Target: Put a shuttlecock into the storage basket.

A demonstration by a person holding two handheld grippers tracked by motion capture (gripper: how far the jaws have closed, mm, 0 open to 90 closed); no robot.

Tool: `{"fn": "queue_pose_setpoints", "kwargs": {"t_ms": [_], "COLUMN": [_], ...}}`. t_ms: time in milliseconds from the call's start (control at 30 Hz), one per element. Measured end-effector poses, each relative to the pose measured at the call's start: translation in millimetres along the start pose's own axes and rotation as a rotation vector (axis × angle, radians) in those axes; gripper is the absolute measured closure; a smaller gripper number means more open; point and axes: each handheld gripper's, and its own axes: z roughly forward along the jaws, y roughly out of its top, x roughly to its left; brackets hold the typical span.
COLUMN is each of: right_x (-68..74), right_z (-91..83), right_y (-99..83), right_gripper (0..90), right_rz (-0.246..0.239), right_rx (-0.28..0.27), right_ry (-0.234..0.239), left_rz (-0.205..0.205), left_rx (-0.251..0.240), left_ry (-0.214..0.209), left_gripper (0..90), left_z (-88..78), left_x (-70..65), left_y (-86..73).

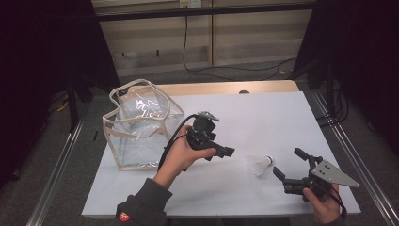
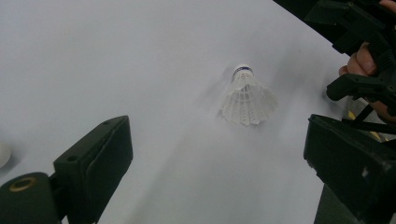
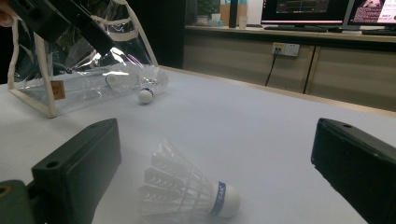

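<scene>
Both tools, left tool [image 1: 221, 153] and right tool [image 1: 288, 165], hover jaws apart, flanking the shuttlecock [image 1: 260, 165] lying on the tabletop [image 1: 263, 117].

The white feathered shuttlecock [image 3: 187, 193] has a white cork tip ringed by a blue band. It lies on the plain white worktop [image 1: 263, 117], edged in pale wood. Beside it, the clear plastic bag [image 1: 139, 127] has cream trim. Both tools [image 1: 229, 152] [image 1: 288, 164] are black.
</scene>
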Motion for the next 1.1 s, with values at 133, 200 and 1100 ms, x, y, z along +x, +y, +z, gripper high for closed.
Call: {"fn": "queue_pose_setpoints", "kwargs": {"t_ms": [133,200,1100], "right_x": [0.3,0.3,0.9], "right_z": [1.2,1.3,-0.6], "right_y": [-0.2,-0.2,-0.5], "right_gripper": [1.6,1.6,1.6], "right_rz": [0.0,0.003,0.001], "right_rx": [0.001,0.0,0.004], "right_ry": [0.004,0.003,-0.002], "left_rz": [0.003,0.006,0.032], "left_rx": [0.007,0.004,0.008], "left_ry": [-0.003,-0.009,-0.021], "left_gripper": [8.0,7.9,6.9], "left_z": [4.0,6.3,29.7], "left_x": [-1.6,-1.6,-5.3], "left_y": [-2.2,-3.4,-14.5]}}
